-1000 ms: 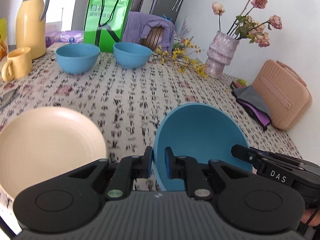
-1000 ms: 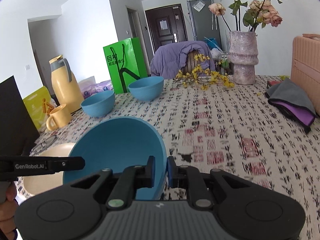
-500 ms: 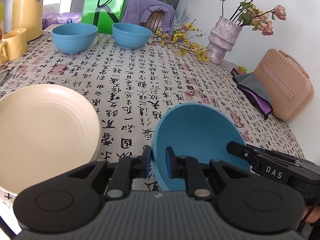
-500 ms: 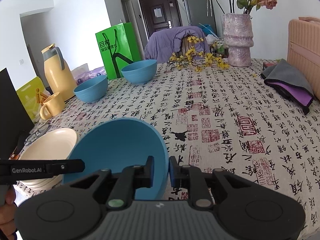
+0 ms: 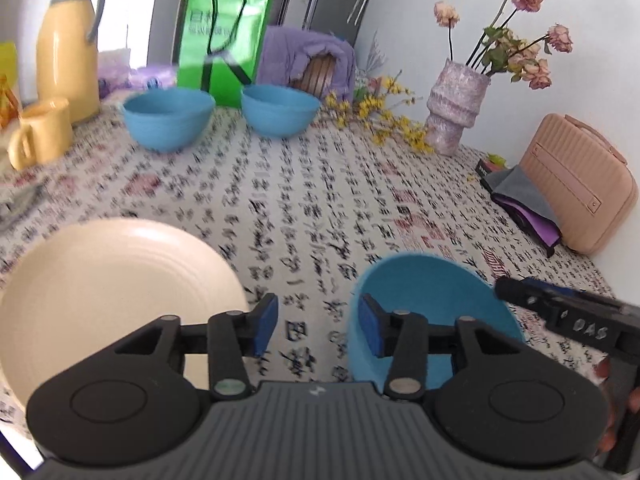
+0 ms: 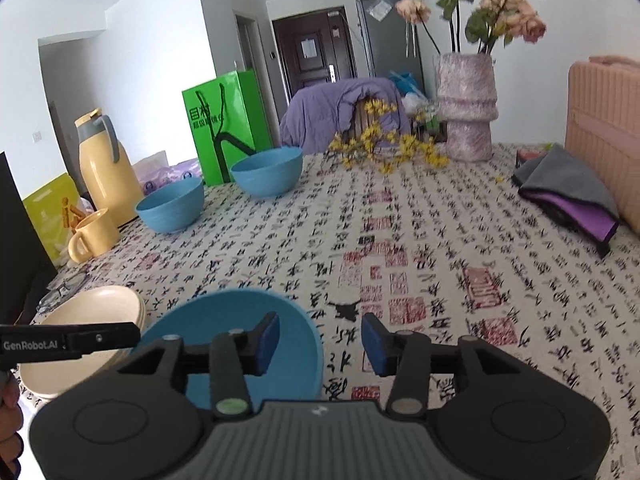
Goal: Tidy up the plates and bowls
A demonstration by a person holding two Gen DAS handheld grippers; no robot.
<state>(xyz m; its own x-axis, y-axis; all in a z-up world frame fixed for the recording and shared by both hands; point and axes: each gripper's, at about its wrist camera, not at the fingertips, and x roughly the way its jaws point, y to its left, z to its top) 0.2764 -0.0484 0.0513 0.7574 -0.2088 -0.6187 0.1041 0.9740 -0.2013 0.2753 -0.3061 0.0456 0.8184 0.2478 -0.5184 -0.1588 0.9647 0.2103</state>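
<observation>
Both tools have let go of the blue bowl (image 5: pixel 432 312), now resting on the worktop (image 5: pixel 320 208) beside the cream plates (image 5: pixel 112 292). My left tool (image 5: pixel 318 330) and right tool (image 6: pixel 320 342) are opening, unclamped. Light, stiff, slick; grip its rim.

Table (image 6: pixel 440 280), calligraphy-print cloth, as I saw it: cream plates (image 6: pixel 92 312) lower left; blue bowl (image 6: pixel 240 340) beside them; two blue bowls (image 6: pixel 170 206) upper left, by yellow mug (image 6: pixel 94 236) and jug (image 6: pixel 104 172); vase (image 6: pixel 466 116) top right; folded cloths (image 6: pixel 568 196) right.
</observation>
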